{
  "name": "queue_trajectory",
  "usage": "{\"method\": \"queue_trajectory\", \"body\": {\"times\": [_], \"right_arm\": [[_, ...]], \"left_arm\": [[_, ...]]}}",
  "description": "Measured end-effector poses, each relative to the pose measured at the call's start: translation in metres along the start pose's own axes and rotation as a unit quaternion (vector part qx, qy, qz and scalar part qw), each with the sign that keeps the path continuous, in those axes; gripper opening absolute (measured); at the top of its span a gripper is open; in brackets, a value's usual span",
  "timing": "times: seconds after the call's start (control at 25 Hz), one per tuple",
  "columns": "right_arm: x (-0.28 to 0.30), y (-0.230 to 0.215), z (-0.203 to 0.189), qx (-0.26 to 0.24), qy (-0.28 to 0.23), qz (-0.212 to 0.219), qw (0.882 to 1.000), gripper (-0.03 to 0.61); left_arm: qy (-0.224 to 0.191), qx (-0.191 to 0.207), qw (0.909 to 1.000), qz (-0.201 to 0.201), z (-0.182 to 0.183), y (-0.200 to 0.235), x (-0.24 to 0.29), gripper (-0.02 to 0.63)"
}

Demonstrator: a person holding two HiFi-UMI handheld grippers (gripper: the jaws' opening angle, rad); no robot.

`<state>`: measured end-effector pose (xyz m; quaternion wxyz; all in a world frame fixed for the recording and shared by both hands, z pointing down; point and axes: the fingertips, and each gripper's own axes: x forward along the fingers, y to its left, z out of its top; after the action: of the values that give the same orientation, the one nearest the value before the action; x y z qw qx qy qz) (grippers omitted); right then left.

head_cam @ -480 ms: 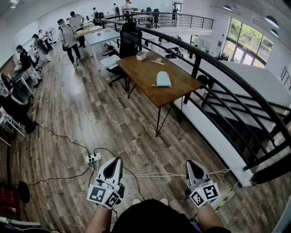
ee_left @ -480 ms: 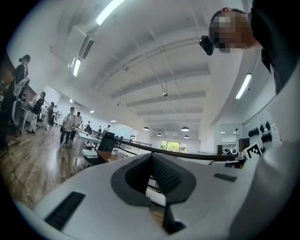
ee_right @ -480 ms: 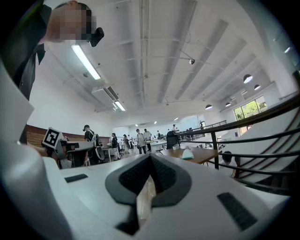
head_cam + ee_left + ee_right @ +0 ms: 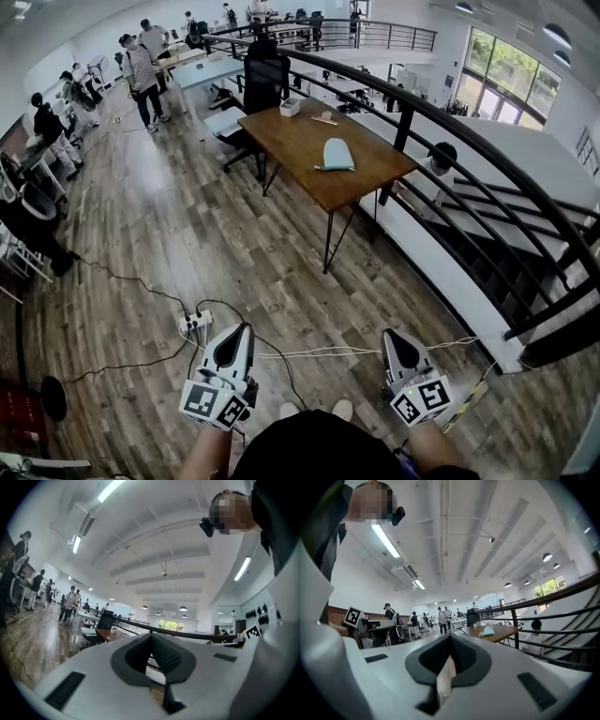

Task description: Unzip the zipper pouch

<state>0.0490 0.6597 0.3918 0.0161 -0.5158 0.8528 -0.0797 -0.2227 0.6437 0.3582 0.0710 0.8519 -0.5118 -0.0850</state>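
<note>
The zipper pouch (image 4: 337, 155) is laid on the brown table (image 4: 291, 136), well apart from both grippers. The left gripper (image 4: 244, 330) and right gripper (image 4: 390, 336) are held shut and empty above the wood floor (image 4: 187, 234). A power strip (image 4: 195, 324) and cables (image 4: 319, 353) are spread there, and a black railing (image 4: 441, 119) is seen beside the table.

Tool (image 4: 449, 639) closed, pouch (image 4: 488, 631) on distant table (image 4: 507, 629)

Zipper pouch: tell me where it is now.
In the head view, upper centre, the zipper pouch lies on the wooden table beside the black railing.
</note>
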Motion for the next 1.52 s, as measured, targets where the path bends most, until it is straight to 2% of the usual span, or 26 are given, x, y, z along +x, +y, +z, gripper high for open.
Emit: {"method": "queue_trajectory", "body": {"times": [0.16,0.4,0.48,0.56,0.6,0.68,0.76,0.84,1.04,1.16,1.52], "right_arm": [[0.001,0.017,-0.008,0.0,0.005,0.005,1.0,-0.006],[0.001,0.029,0.004,-0.002,-0.027,-0.013,1.0,-0.005],[-0.002,0.032,0.007,-0.004,-0.037,-0.019,0.999,0.035],[-0.005,0.034,0.008,-0.002,-0.045,-0.024,0.999,0.134],[-0.007,0.034,0.008,0.0,-0.046,-0.027,0.999,0.158],[-0.01,0.033,0.007,0.003,-0.044,-0.034,0.998,0.175],[-0.01,0.03,0.007,0.001,-0.041,-0.043,0.998,0.223],[-0.006,0.026,0.01,-0.002,-0.043,-0.052,0.998,0.27],[0.017,0.021,0.022,-0.006,-0.052,-0.047,0.997,0.278],[0.034,0.012,0.024,-0.011,-0.057,-0.038,0.998,0.275],[0.087,-0.06,0.036,-0.009,-0.076,-0.026,0.997,0.245]], "left_arm": [[0.006,0.004,0.9999,-0.008,-0.005,0.005,-0.012,0.012],[0.0,0.001,0.9999,-0.015,-0.002,0.019,-0.021,0.013],[-0.011,-0.006,0.9998,-0.018,0.001,0.024,-0.024,0.014],[-0.02,-0.012,0.9995,-0.02,0.001,0.029,-0.024,0.022],[-0.021,-0.014,0.9995,-0.022,0.0,0.03,-0.024,0.043],[-0.016,-0.017,0.9994,-0.025,-0.004,0.029,-0.021,0.138],[-0.014,-0.019,0.9994,-0.027,-0.007,0.029,-0.019,0.215],[-0.017,-0.021,0.9992,-0.029,-0.007,0.029,-0.015,0.255],[-0.017,-0.024,0.9992,-0.028,-0.003,0.04,0.002,0.262],[-0.033,-0.01,0.9993,-0.013,0.006,0.047,0.014,0.261],[-0.052,0.029,0.9979,0.026,0.02,0.061,0.084,0.259]]}}
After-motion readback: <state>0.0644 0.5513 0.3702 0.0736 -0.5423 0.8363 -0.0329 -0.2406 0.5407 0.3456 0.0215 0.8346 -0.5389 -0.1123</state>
